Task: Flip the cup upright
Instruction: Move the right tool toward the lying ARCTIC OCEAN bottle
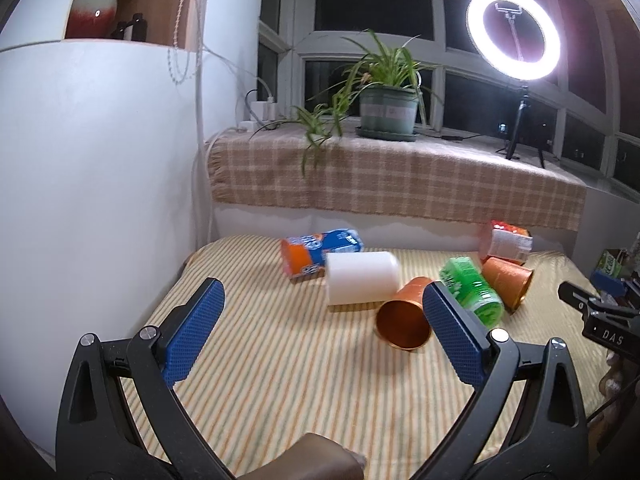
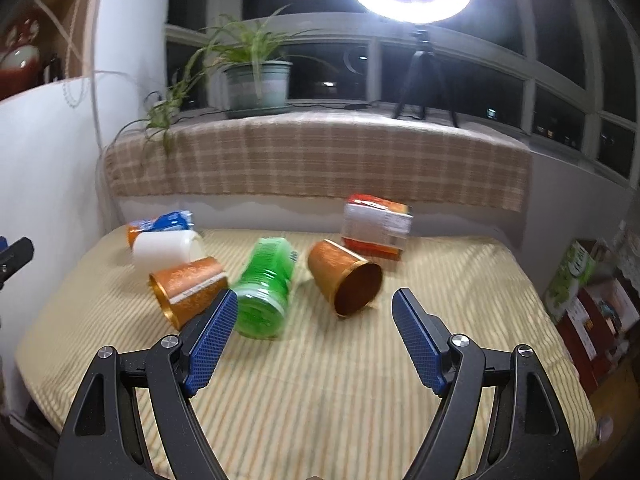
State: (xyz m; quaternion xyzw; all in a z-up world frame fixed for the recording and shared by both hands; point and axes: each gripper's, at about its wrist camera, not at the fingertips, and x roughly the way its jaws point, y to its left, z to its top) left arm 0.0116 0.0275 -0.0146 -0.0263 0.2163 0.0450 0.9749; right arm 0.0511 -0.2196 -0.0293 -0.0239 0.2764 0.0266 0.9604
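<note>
Several cups lie on their sides on the striped tablecloth [image 1: 280, 380]. A white cup [image 1: 362, 283] lies at the back left; it also shows in the right wrist view [image 2: 166, 250]. An orange cup [image 1: 404, 314] lies with its mouth toward me, just left of my left gripper's right finger; it shows too in the right wrist view [image 2: 188, 290]. A green cup [image 1: 472, 290] [image 2: 264, 290] lies between it and a second orange cup [image 1: 508, 282] [image 2: 346, 278]. My left gripper [image 1: 324, 304] is open and empty. My right gripper [image 2: 314, 312] is open and empty, in front of the green cup and the second orange cup.
A blue and orange packet [image 1: 316, 254] lies behind the white cup. A red and white box [image 2: 376, 226] stands at the back right. A potted plant [image 1: 386, 110] and a ring light on a tripod [image 1: 518, 42] stand on the plaid-covered sill. A white wall [image 1: 100, 200] is at left.
</note>
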